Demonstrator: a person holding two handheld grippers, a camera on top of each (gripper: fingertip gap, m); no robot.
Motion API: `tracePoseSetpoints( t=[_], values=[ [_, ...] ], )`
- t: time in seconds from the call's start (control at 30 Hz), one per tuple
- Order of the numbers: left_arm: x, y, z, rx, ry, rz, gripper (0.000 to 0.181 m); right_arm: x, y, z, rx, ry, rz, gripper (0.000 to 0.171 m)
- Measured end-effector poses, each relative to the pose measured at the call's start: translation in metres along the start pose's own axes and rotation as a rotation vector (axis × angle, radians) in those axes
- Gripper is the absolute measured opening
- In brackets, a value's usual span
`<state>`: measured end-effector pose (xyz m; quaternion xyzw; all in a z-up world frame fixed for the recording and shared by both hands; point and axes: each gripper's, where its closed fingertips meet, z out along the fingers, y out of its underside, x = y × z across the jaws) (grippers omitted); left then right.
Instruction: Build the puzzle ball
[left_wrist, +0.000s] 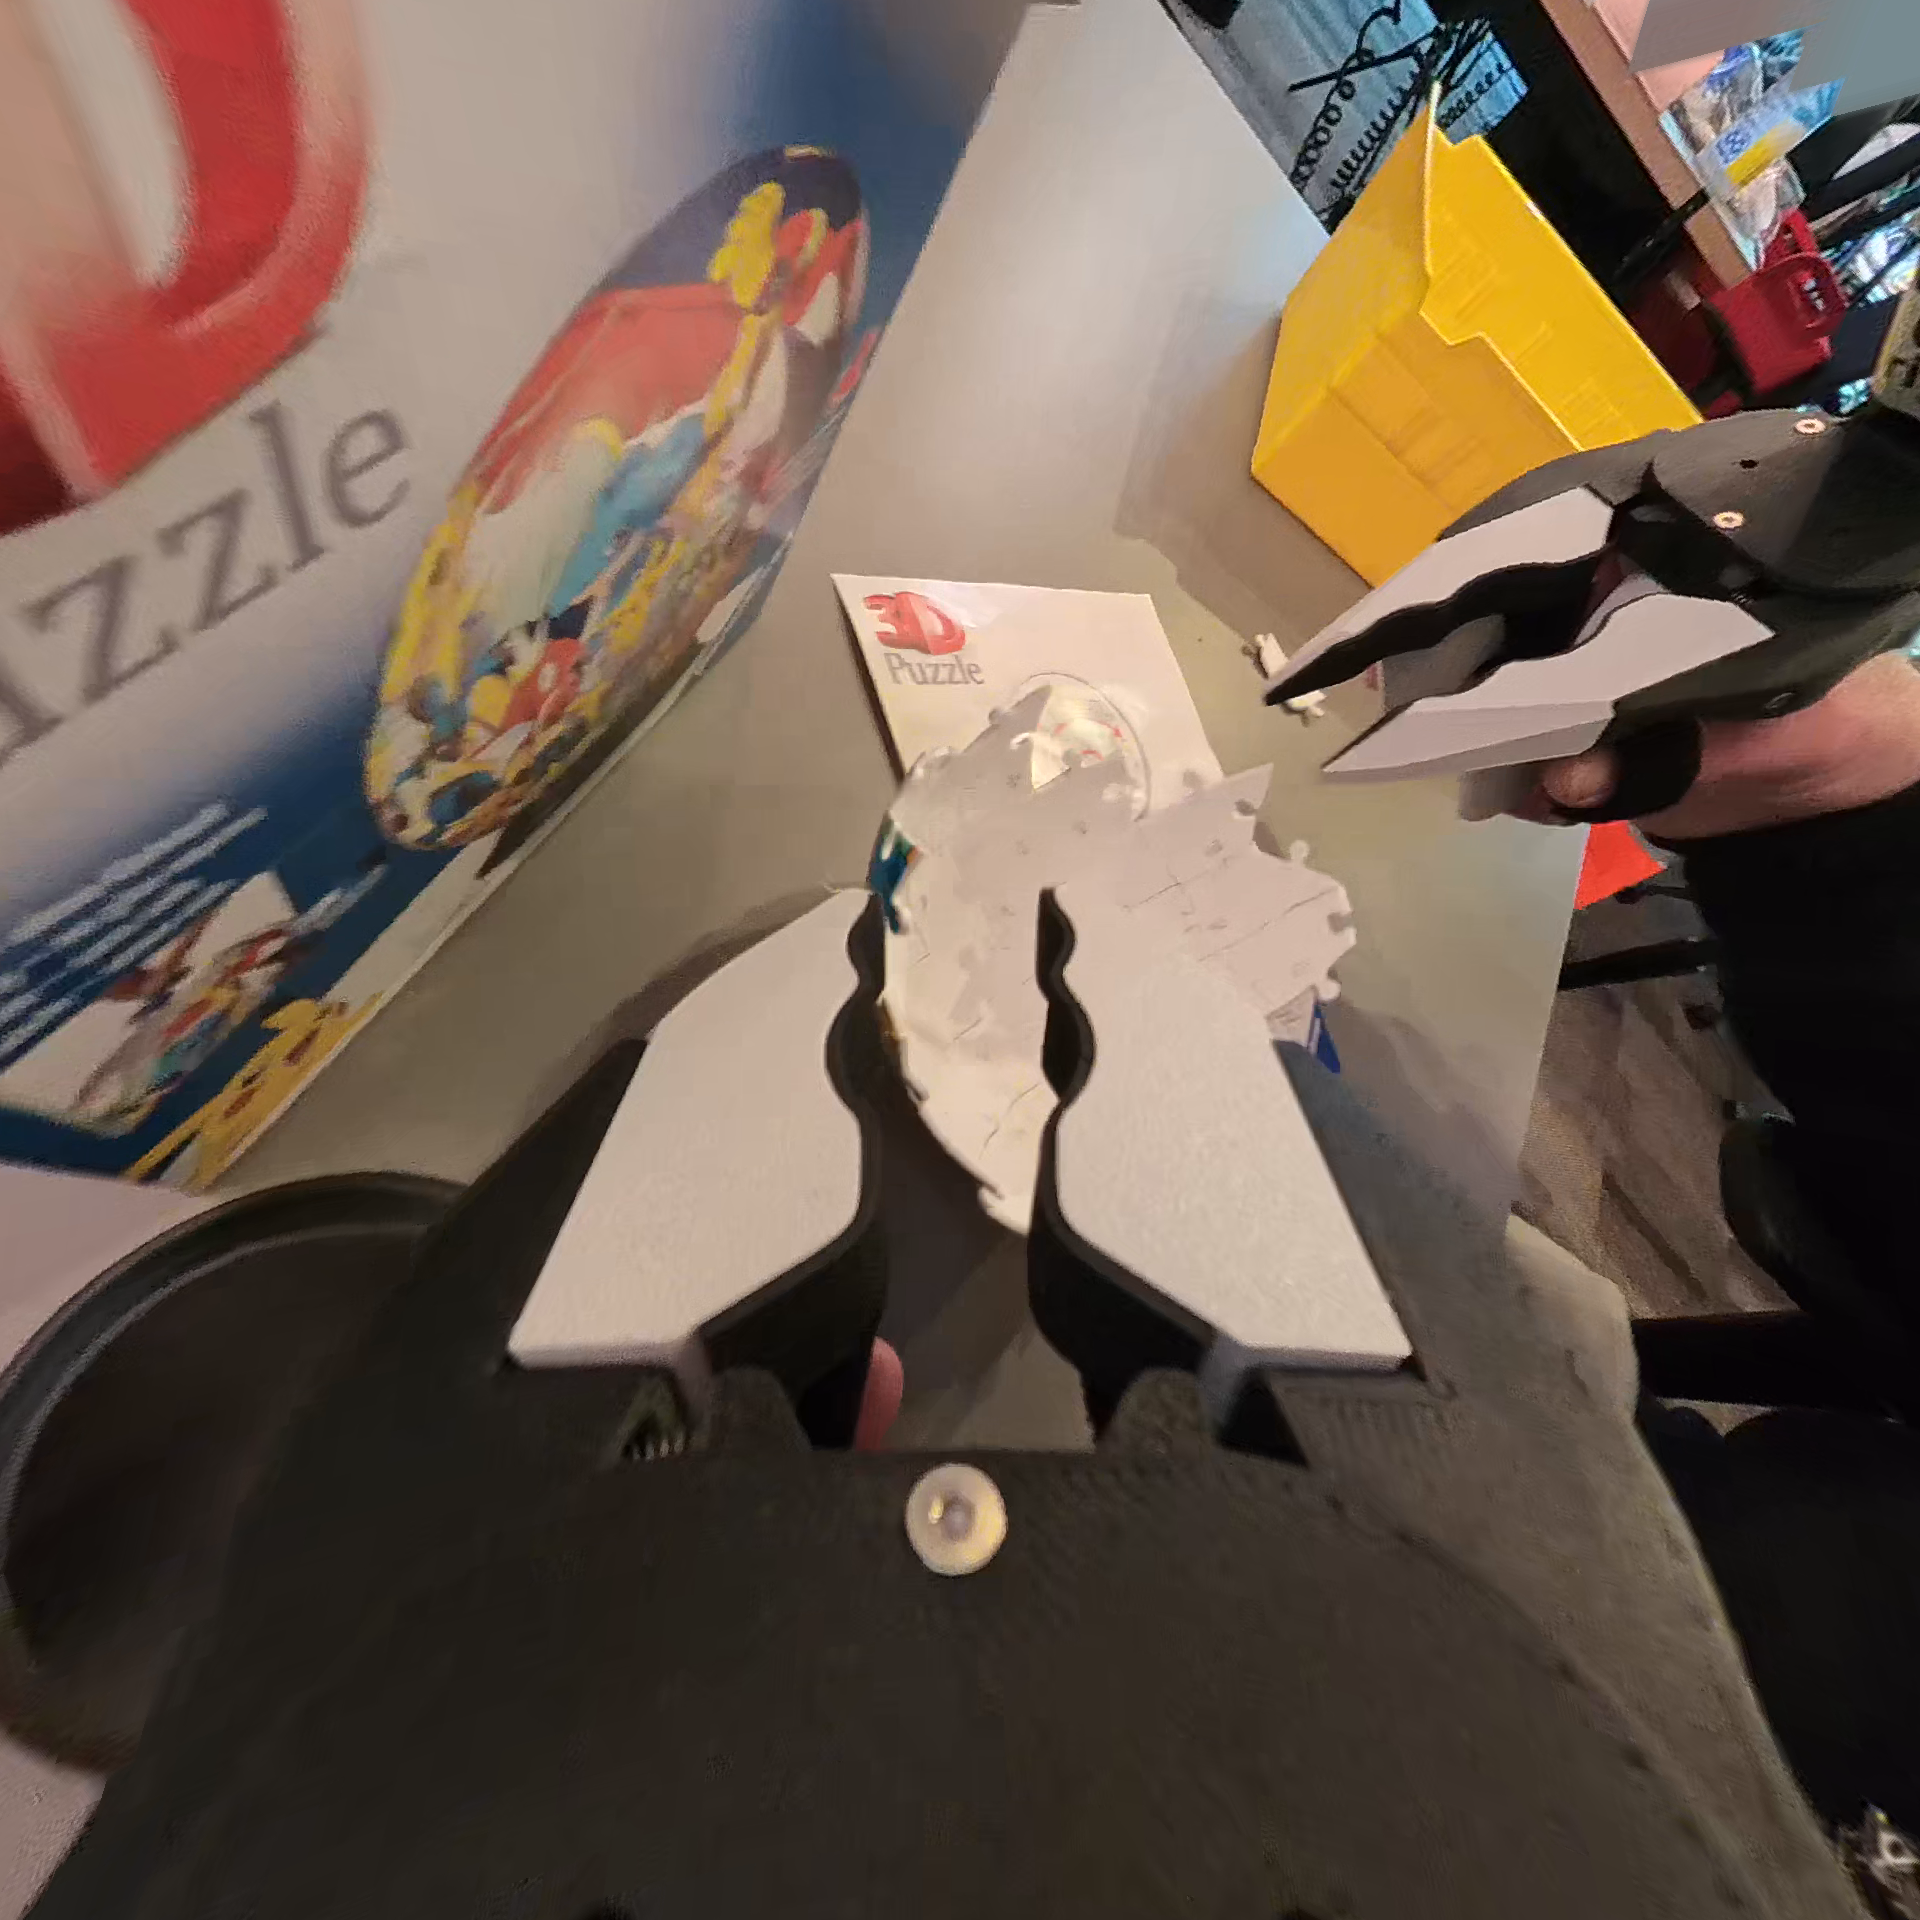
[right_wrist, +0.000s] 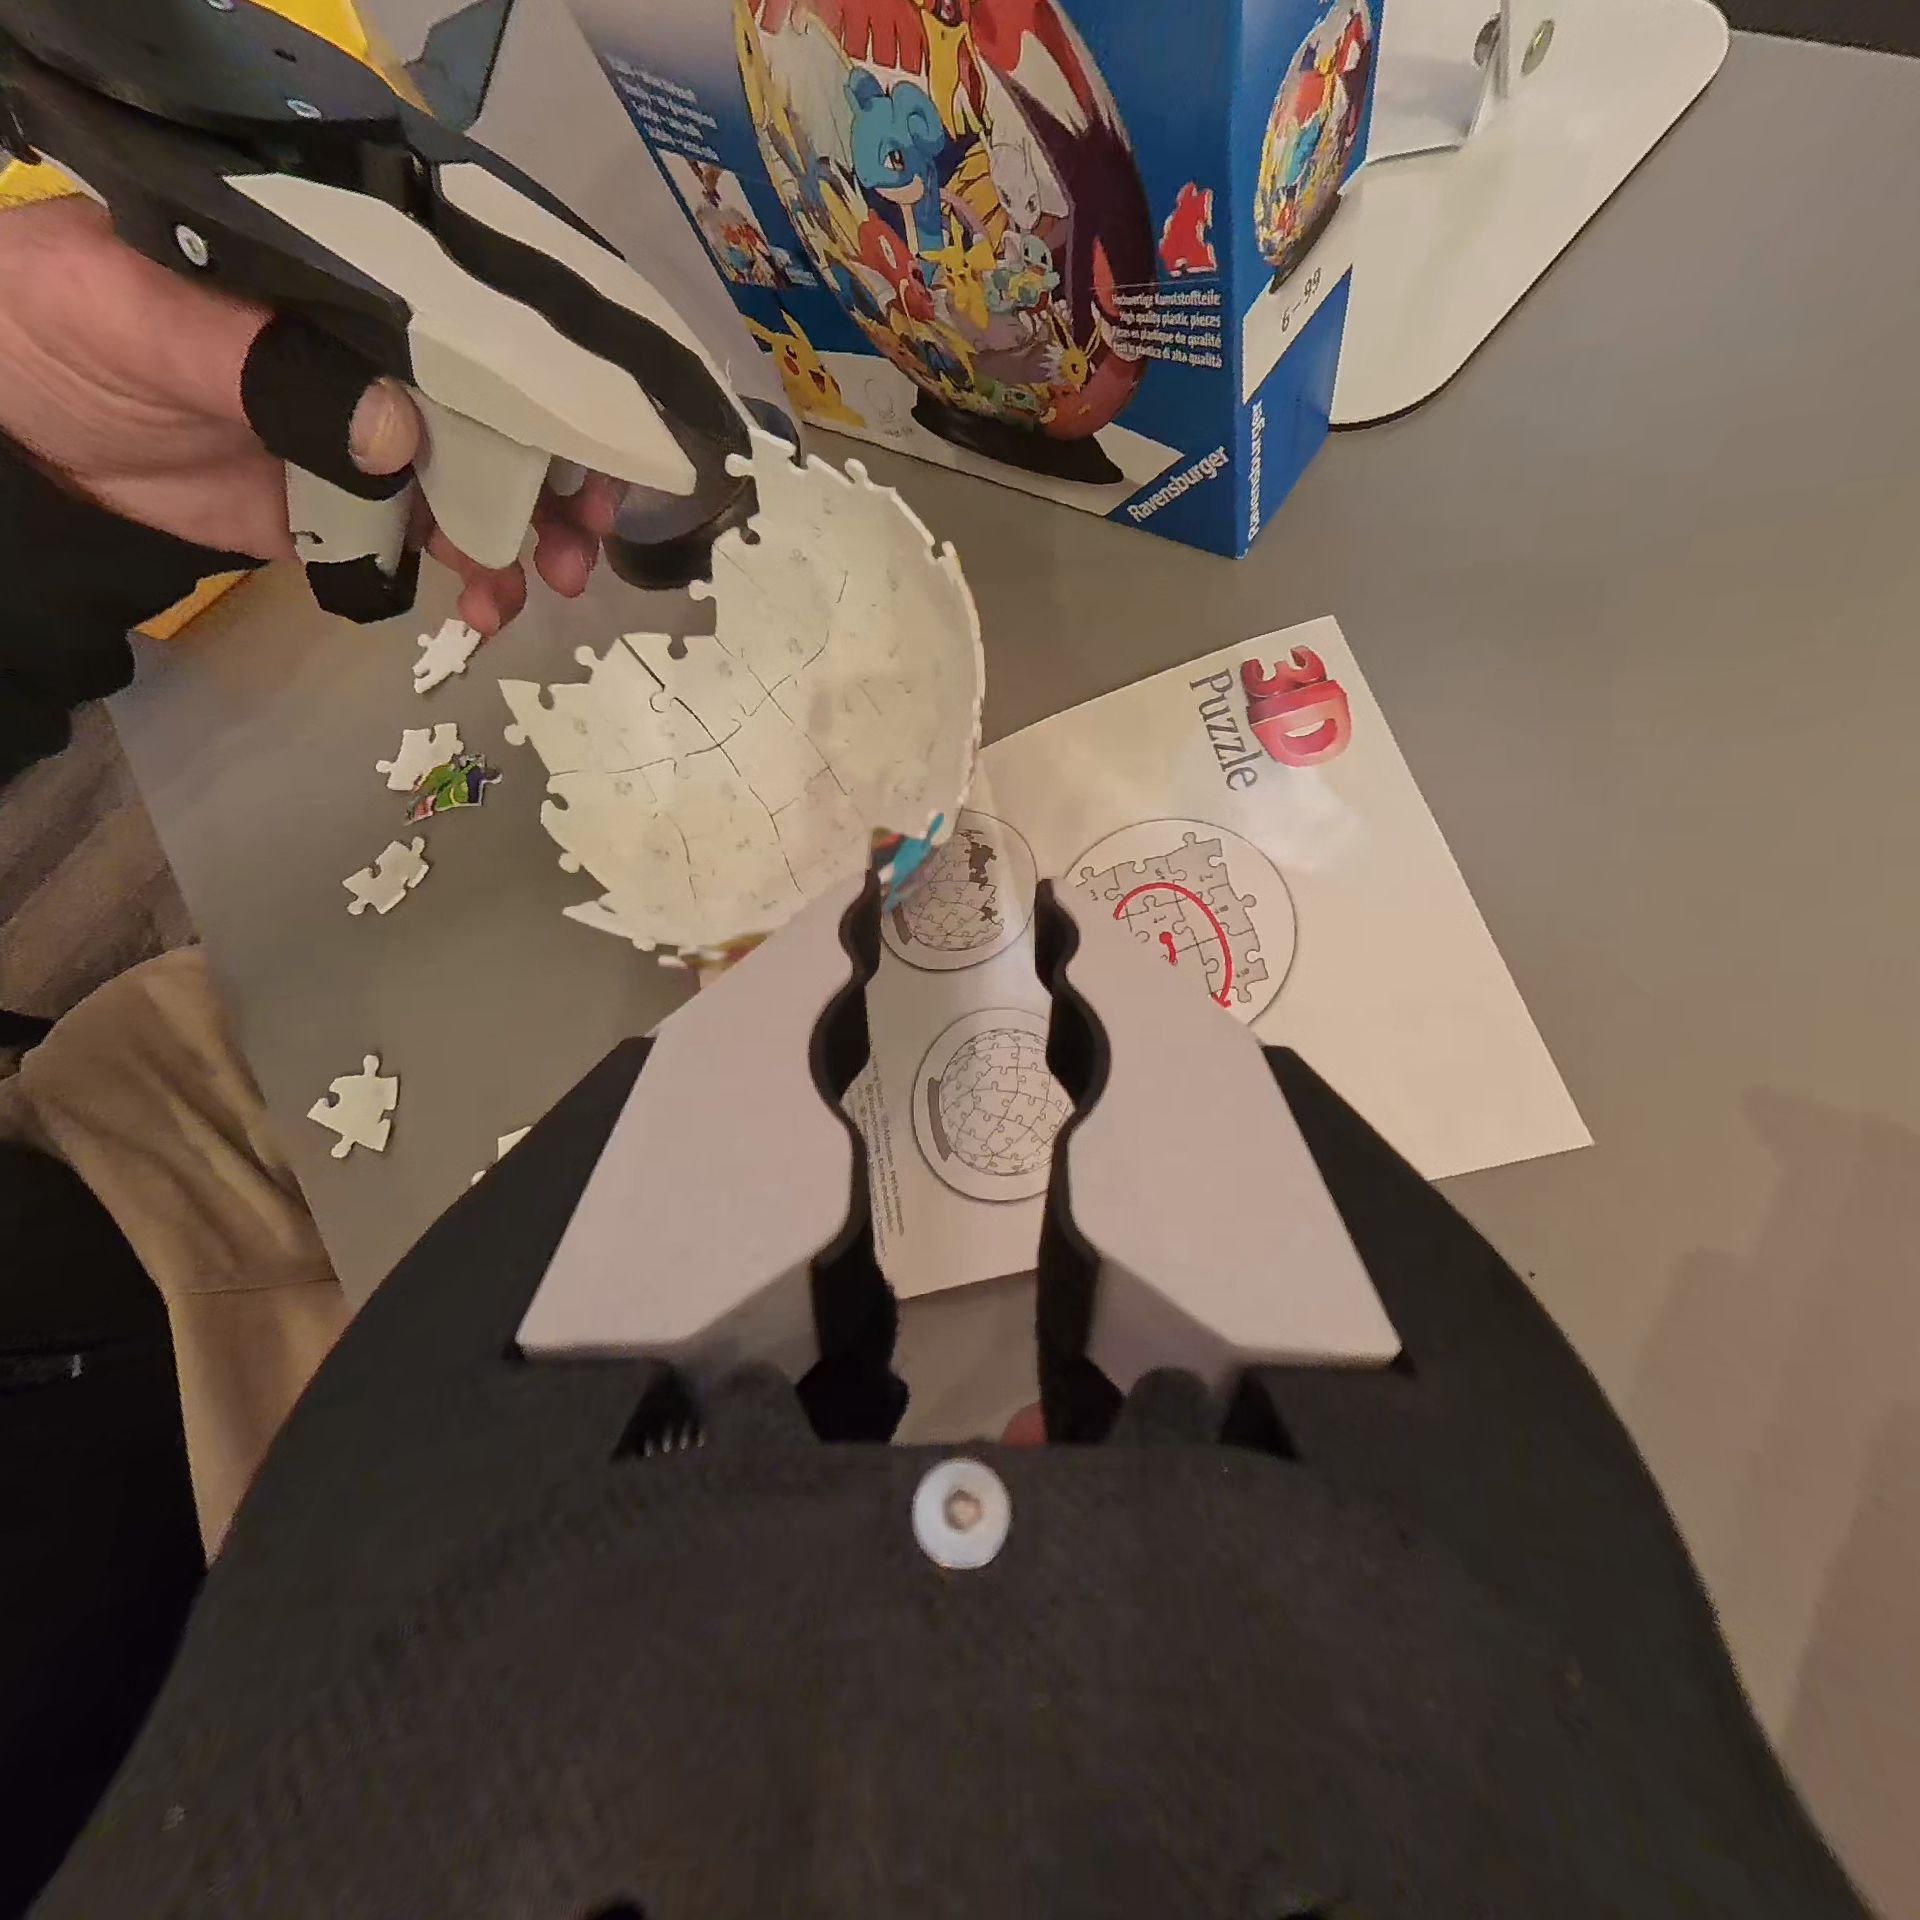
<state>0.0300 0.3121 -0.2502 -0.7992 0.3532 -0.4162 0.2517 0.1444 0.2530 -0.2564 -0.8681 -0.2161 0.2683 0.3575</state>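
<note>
The partly built puzzle ball is a white curved shell of joined pieces, inner side facing me, with a coloured edge low down. My left gripper is shut on its upper rim and holds it above the grey table. In the left wrist view the shell runs between the left gripper fingers. My right gripper is open and empty, just right of the shell, over the instruction sheet. It also shows in the left wrist view, jaws apart. Several loose pieces lie left of the shell.
The blue puzzle box stands behind the shell, also in the left wrist view. A yellow bin sits at the far side. A white stand base lies at the back right. The table edge is close on the right. Across from one pair of fingers to the other is roughly 15 cm.
</note>
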Motion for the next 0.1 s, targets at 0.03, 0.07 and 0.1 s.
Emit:
tracePoseSetpoints(
  t=[0.03,0.07,0.1],
  values=[
    [-0.0025,0.0001,-0.0035,0.003,-0.006,-0.002,0.027,0.0,0.0003,-0.0012,0.003,0.002,-0.001,0.028],
    [-0.0042,0.001,-0.0064,-0.001,-0.01,-0.002,0.027,0.0002,0.0012,-0.0019,0.002,0.003,0.0,0.028],
    [-0.0061,0.0025,-0.0087,-0.008,-0.021,0.008,0.028,0.0007,0.0023,-0.0024,0.0,0.005,0.001,0.028]
  ],
)
